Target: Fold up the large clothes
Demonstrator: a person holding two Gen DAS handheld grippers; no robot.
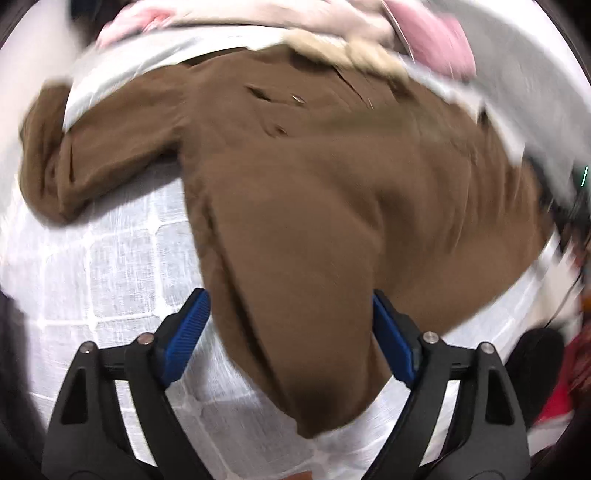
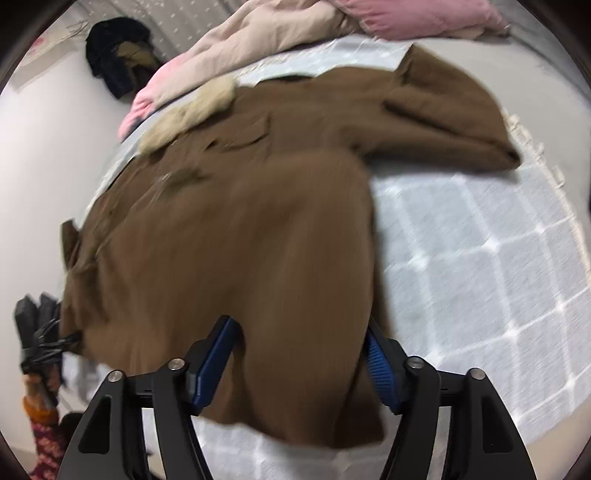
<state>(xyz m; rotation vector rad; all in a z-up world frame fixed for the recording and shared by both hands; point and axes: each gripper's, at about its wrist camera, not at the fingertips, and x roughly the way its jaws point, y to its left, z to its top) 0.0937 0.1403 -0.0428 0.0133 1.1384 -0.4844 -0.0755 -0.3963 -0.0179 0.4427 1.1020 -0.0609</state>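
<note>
A: Nearest first, what do the grippers have?

B: Two of them, each with black arms and two ribbed blue pads. The left gripper (image 1: 290,332) stands spread wide with a fold of the brown coat (image 1: 314,206) lying between its pads; the cloth fills the gap, and I cannot tell whether the pads press it. The right gripper (image 2: 301,354) is the same: jaws apart, a broad hem of the coat (image 2: 236,236) draped between them.

A: One garment, then?

B: One coat, thick, matte, woolly-looking brown cloth, spread across the bed. In the left view one sleeve (image 1: 59,166) lies bunched out to the left side. In the right view the other sleeve (image 2: 454,122) stretches out to the right, flat and creased. A pale, fluffy fur collar (image 2: 192,114) sits at the coat's far end.

A: What is under it?

B: A white bed sheet (image 2: 480,258), thin weave with a grid of brighter lines forming squares.

A: And beyond the collar?

B: A heap of bedding: a beige quilt (image 2: 266,40) and a pink pillow (image 2: 424,16), soft and rumpled. Farthest off in the right view, a dark bundle of clothing (image 2: 118,51) hangs on the white wall. Both views are blurred, so finer detail is lost.
</note>
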